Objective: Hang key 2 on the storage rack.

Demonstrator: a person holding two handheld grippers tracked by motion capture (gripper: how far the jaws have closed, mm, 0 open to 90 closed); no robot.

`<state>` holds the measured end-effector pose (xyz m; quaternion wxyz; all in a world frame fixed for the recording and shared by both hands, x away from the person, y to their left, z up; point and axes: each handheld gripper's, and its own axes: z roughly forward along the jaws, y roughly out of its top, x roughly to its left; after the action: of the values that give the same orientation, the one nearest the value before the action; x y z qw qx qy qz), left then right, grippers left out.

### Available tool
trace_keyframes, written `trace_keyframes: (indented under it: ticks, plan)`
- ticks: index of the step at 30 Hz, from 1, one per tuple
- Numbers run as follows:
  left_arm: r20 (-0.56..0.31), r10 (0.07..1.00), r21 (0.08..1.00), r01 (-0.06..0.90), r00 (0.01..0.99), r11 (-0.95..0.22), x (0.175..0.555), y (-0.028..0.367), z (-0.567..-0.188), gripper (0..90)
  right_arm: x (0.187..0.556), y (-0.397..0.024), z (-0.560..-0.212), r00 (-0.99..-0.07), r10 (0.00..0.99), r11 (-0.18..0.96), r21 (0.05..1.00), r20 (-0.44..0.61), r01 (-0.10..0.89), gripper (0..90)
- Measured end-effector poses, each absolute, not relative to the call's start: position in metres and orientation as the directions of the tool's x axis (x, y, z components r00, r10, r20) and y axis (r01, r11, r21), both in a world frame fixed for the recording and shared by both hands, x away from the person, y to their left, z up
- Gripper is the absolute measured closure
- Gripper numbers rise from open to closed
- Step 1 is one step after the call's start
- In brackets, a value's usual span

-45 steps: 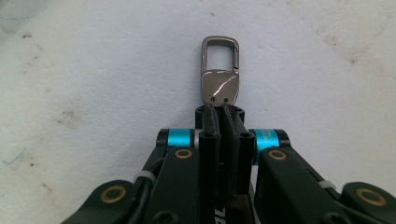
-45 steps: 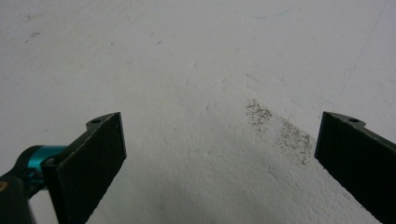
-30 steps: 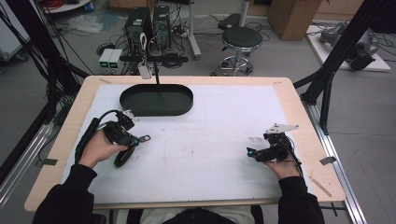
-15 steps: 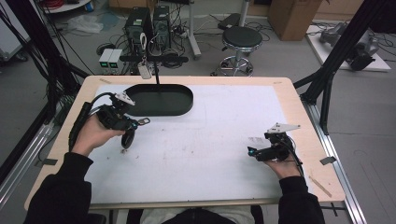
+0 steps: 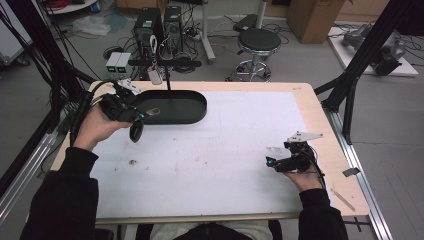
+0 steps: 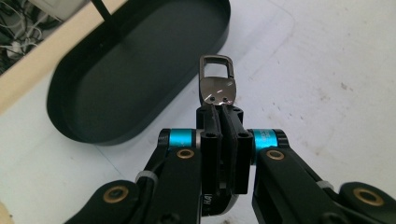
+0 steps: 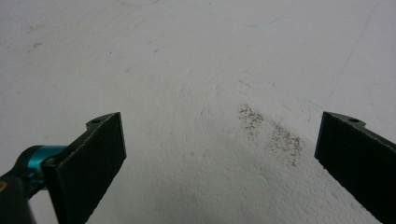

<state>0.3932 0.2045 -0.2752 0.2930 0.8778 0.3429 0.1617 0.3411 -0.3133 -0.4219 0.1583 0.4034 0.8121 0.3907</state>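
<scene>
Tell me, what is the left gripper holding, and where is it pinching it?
The left gripper pinches a small shiny metal clip by its solid flat end, so the open loop sticks out past the jaws, above the black oval tray. The right gripper is open, holding nothing.

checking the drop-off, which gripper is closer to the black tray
Left. The left gripper hangs at the black tray's left end, shut on a metal clip. The right gripper rests far off by the table's right edge, jaws open.

Even, soft light (slightly blurred)
</scene>
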Motion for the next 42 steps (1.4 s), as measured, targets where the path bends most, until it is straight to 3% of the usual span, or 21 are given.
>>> trace_keyframes:
  ticks: [19, 42]
  plan:
    - [0.097, 0.684, 0.636, 0.483, 0.723, -0.601, 0.431, 0.183, -0.243, 85.9, 0.341, -0.314, -0.421, -0.623, 0.78, 0.363, 0.765, 0.062, 0.531, 1.0]
    - [0.092, 0.706, 0.669, 0.482, 0.702, -0.566, 0.476, 0.168, -0.233, 85.9, 0.342, -0.313, -0.423, -0.626, 0.778, 0.373, 0.759, 0.058, 0.534, 1.0]
